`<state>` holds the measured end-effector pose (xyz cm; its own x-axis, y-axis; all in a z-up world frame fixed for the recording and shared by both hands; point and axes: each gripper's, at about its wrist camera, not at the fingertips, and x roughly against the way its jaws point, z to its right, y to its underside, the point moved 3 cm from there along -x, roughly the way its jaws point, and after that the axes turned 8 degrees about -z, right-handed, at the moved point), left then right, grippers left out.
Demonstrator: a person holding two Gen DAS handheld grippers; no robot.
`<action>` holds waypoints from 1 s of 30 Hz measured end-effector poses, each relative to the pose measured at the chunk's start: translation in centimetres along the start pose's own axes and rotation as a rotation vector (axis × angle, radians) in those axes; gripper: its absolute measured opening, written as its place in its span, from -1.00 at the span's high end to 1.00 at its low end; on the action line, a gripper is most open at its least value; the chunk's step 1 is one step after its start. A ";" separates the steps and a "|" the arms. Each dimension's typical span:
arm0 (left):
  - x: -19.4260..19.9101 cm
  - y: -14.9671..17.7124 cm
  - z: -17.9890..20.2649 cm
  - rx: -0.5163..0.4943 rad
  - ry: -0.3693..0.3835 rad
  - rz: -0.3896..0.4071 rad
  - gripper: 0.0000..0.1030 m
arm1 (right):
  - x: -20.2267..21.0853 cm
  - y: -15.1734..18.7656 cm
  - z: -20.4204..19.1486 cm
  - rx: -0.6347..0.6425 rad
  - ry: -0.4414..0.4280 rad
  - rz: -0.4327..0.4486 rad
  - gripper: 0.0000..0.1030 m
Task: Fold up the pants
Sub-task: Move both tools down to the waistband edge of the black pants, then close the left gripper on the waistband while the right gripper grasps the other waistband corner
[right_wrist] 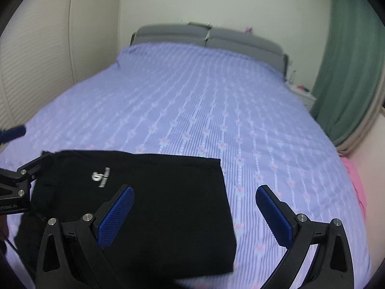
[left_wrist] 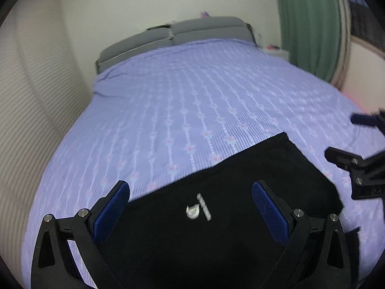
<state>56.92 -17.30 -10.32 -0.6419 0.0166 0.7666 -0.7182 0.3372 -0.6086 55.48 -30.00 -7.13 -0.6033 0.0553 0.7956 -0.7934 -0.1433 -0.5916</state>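
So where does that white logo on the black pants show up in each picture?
Left wrist view: white logo low centre, between the left gripper's fingers.
Right wrist view: logo lower left, on the black pants.
Shared landmark: grey headboard.

Black folded pants (right_wrist: 149, 200) lie flat on the lilac flower-striped bed (right_wrist: 197, 101).

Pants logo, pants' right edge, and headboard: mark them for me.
logo (right_wrist: 101, 174), right wrist view, on the white print.
pants (right_wrist: 225, 192), right wrist view, on the right edge.
headboard (right_wrist: 173, 32), right wrist view, on the grey left cushion.
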 end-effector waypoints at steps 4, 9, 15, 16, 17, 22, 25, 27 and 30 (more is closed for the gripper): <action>-4.5 -2.8 1.6 -0.081 0.064 -0.064 -1.00 | -5.6 -2.4 1.5 0.085 -0.049 -0.081 -0.98; -9.1 -4.6 4.2 -0.277 0.180 -0.140 -0.88 | -11.0 -4.7 3.2 0.118 -0.121 -0.193 -0.93; -13.7 -5.3 5.7 -0.425 0.252 -0.227 -0.75 | -15.8 -6.2 3.7 0.181 -0.164 -0.322 -0.92; -14.4 -5.4 5.9 -0.438 0.276 -0.244 -0.74 | -16.6 -6.3 3.5 0.186 -0.178 -0.349 -0.92; -15.0 -5.5 6.1 -0.450 0.289 -0.255 -0.73 | -17.2 -6.3 3.5 0.191 -0.188 -0.365 -0.92; -17.5 -5.6 6.2 -0.496 0.304 -0.275 -0.49 | -19.8 -6.1 3.5 0.209 -0.206 -0.412 -0.92; -18.8 -5.6 5.7 -0.500 0.307 -0.291 -0.39 | -21.0 -5.7 3.6 0.201 -0.241 -0.428 -0.88; -19.6 -5.1 5.6 -0.511 0.323 -0.312 -0.30 | -21.7 -5.1 3.3 0.201 -0.270 -0.446 -0.73; -20.9 -3.9 5.6 -0.528 0.342 -0.357 -0.12 | -22.8 -4.3 3.0 0.195 -0.296 -0.491 -0.51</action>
<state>71.58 -24.26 -25.10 -0.2104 0.0844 0.9740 -0.5872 0.7856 -0.1950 72.92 -33.58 -22.36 -0.0995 -0.1121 0.9887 -0.9269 -0.3510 -0.1331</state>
